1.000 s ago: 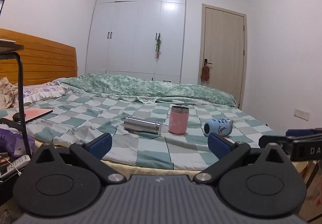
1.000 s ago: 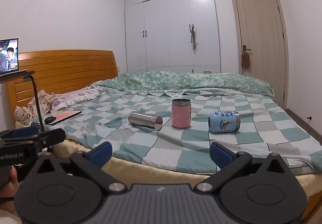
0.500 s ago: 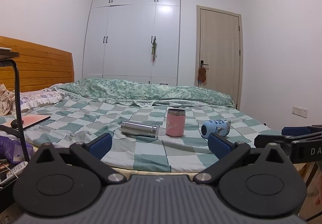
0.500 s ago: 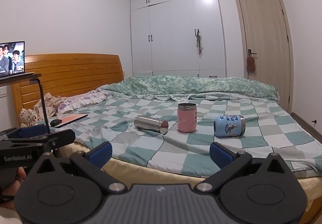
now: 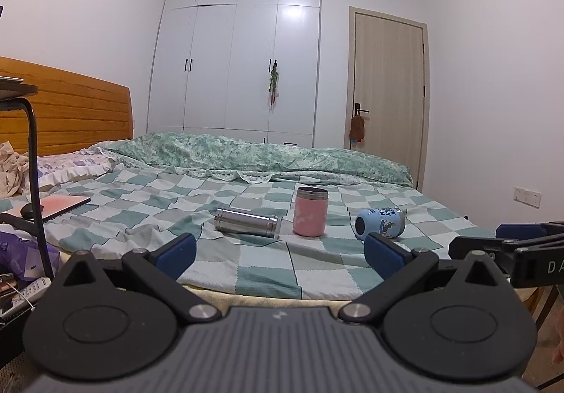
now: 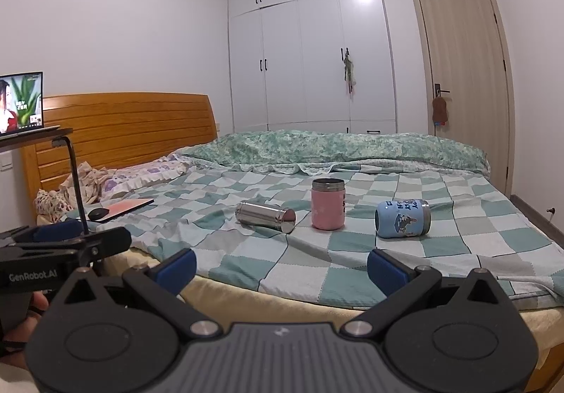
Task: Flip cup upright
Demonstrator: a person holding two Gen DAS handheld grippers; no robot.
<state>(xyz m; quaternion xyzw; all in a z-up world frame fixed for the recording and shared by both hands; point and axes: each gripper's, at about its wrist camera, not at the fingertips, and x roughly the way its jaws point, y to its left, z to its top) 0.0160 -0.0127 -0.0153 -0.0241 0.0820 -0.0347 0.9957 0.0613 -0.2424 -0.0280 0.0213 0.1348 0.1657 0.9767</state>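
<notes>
Three vessels are seen on the checked bed point(image 6: 458, 252): a steel flask point(image 6: 266, 216) lying on its side, a pink cup point(image 6: 328, 204) standing upright between the others, and a blue cup point(image 6: 403, 218) lying on its side to the right, its base turned toward the left wrist camera. All three are well apart from both tools.

Compared with a second ago, the bed and the vessels are seen from a lower and slightly closer vantage in both wrist views, so both tools have been brought down toward the mattress edge; the vessels themselves have not been moved.

The jaws of the left gripper point(image 5: 278, 248) are spread wide and nothing is held between them. The jaws of the right gripper point(image 6: 282, 266) are likewise spread wide and empty.

The task is judged to be at its approach stage only: no contact has been made. The blue cup, lying nearest the right gripper, is judged the likelier first target, though the flask also remains tipped.
</notes>
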